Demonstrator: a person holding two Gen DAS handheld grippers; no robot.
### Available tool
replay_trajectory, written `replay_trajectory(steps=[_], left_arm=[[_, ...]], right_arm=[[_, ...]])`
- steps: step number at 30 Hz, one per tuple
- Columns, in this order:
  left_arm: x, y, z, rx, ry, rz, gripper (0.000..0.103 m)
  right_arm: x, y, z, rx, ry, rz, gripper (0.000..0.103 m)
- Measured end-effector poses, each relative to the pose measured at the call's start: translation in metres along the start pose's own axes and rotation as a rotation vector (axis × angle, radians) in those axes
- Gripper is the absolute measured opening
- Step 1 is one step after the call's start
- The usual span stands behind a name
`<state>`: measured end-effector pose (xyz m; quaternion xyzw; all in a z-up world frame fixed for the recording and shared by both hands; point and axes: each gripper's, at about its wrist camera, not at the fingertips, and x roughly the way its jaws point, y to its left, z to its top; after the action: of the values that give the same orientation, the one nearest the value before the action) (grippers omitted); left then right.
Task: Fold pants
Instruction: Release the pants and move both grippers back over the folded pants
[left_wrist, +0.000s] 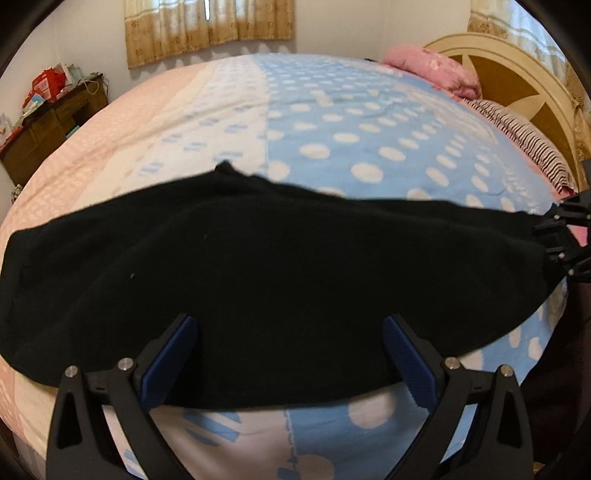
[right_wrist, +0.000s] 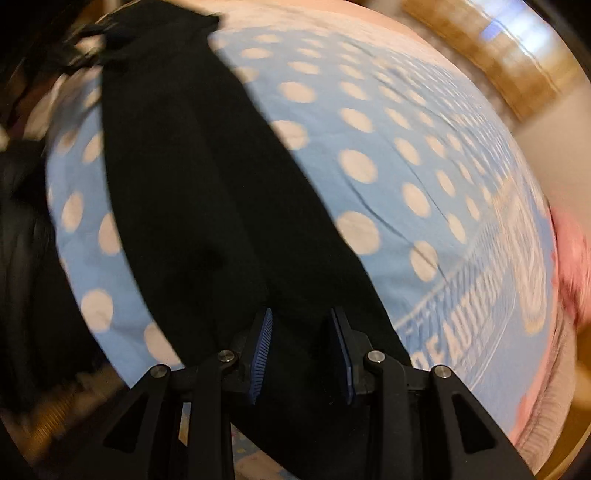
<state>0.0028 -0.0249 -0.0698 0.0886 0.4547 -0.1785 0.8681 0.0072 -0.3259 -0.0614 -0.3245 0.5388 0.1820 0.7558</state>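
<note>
Black pants lie stretched sideways across the blue polka-dot bedcover. My left gripper hovers over their near edge with its blue pads far apart, open and gripping nothing. At the right edge of that view my right gripper holds the pants' right end. In the blurred right wrist view the pants run from the top left down into my right gripper, and black cloth fills the narrow gap between its pads, so it is shut on them.
A pink quilt, a striped pillow and a cream headboard stand at the bed's right end. A cluttered wooden dresser is at the left wall, under a curtained window. Pink bedding covers the left side.
</note>
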Motion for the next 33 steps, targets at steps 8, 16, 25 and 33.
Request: replay_trajectory(steps=[8, 16, 25, 33], left_arm=[[0.003, -0.011, -0.007, 0.057, -0.017, 0.06, 0.103], [0.003, -0.012, -0.007, 0.051, -0.016, 0.072, 0.103], [0.002, -0.011, -0.009, 0.053, -0.02, 0.075, 0.103], [0.0, -0.011, -0.012, 0.064, -0.042, 0.068, 0.103]], right_arm=[[-0.003, 0.005, -0.002, 0.224, -0.038, -0.114, 0.001], [-0.049, -0.039, -0.049, 0.907, -0.473, -0.188, 0.001], [-0.047, -0.042, -0.035, 0.86, -0.487, 0.054, 0.002], [-0.035, -0.021, 0.04, 0.8, -0.523, 0.36, 0.024]])
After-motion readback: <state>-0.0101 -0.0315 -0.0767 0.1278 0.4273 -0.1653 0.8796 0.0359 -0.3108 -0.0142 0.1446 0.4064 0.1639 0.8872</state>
